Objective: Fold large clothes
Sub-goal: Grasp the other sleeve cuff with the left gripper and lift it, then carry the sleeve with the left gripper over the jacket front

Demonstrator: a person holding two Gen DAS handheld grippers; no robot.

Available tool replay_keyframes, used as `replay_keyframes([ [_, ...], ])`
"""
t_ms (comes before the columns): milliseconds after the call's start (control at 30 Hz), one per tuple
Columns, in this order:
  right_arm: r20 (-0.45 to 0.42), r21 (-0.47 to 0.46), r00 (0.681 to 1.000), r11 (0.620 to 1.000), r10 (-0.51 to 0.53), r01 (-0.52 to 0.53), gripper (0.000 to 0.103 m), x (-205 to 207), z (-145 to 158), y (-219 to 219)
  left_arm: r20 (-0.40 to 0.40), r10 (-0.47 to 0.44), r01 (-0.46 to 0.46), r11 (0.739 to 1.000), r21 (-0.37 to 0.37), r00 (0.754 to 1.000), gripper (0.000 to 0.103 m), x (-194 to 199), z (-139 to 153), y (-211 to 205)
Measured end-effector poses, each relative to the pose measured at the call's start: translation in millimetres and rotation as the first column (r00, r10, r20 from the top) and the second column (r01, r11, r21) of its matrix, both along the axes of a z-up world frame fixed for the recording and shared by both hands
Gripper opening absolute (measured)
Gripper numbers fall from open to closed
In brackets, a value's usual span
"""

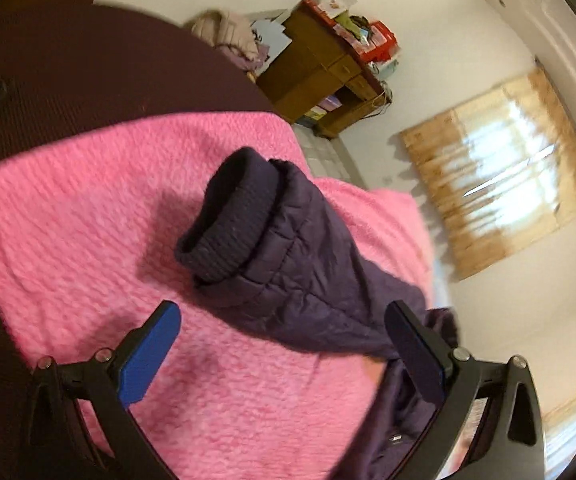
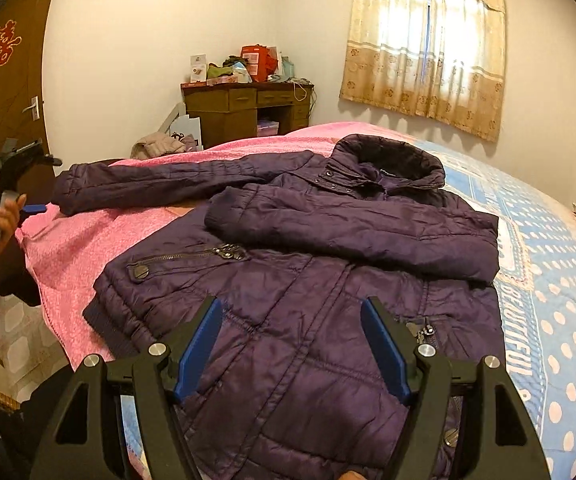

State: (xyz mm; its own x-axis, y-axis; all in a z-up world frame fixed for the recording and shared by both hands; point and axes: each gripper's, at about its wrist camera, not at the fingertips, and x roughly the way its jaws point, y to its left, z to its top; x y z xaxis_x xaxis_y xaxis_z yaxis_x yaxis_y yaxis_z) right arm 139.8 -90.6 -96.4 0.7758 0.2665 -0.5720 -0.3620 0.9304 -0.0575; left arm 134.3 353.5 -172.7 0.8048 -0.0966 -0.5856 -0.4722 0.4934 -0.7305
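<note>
A dark purple quilted jacket (image 2: 307, 264) lies face up on the bed, hood at the far end. One sleeve is folded across its chest. The other sleeve (image 2: 160, 184) stretches out to the left over a pink blanket (image 2: 72, 248). My right gripper (image 2: 291, 320) is open and empty, hovering over the jacket's lower front. In the left wrist view, my left gripper (image 1: 284, 320) is open around the outstretched sleeve (image 1: 295, 264), just behind its ribbed cuff (image 1: 232, 228). The left gripper also shows in the right wrist view (image 2: 32, 208), held in a hand at the far left.
A blue dotted bedspread (image 2: 547, 288) covers the bed's right side. A wooden desk (image 2: 244, 108) piled with boxes stands against the far wall. A beige garment (image 2: 156, 146) lies beyond the bed. A curtained window (image 2: 427, 40) and a brown door (image 2: 8, 80) are behind.
</note>
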Motion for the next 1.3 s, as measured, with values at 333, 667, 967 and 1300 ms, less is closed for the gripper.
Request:
replay_keyframes([
  [333,-0.013,0.027,1.000,1.000,-0.012,0.012,0.072,-1,-9,-1,0.013,0.068,-0.068,0.998,-0.015,0.998,0.102,29,-14,6],
  [667,-0.015,0.058,0.999,0.998,-0.031,0.032,0.072,-4,-13,-9,0.015,0.047,-0.048,0.995,0.083,0.999,0.017,43,-4,14],
  [967,-0.005,0.128,0.997,0.988,-0.082,0.082,0.072,-5,-13,-28,0.272,-0.015,-0.056,0.966,0.253,0.962,0.016,28,94,-16],
  [1300,0.036,0.215,0.989,0.968,-0.142,0.131,0.072,-15,-6,-60,0.394,-0.306,0.079,0.864,0.498,0.866,0.015,109,203,-132],
])
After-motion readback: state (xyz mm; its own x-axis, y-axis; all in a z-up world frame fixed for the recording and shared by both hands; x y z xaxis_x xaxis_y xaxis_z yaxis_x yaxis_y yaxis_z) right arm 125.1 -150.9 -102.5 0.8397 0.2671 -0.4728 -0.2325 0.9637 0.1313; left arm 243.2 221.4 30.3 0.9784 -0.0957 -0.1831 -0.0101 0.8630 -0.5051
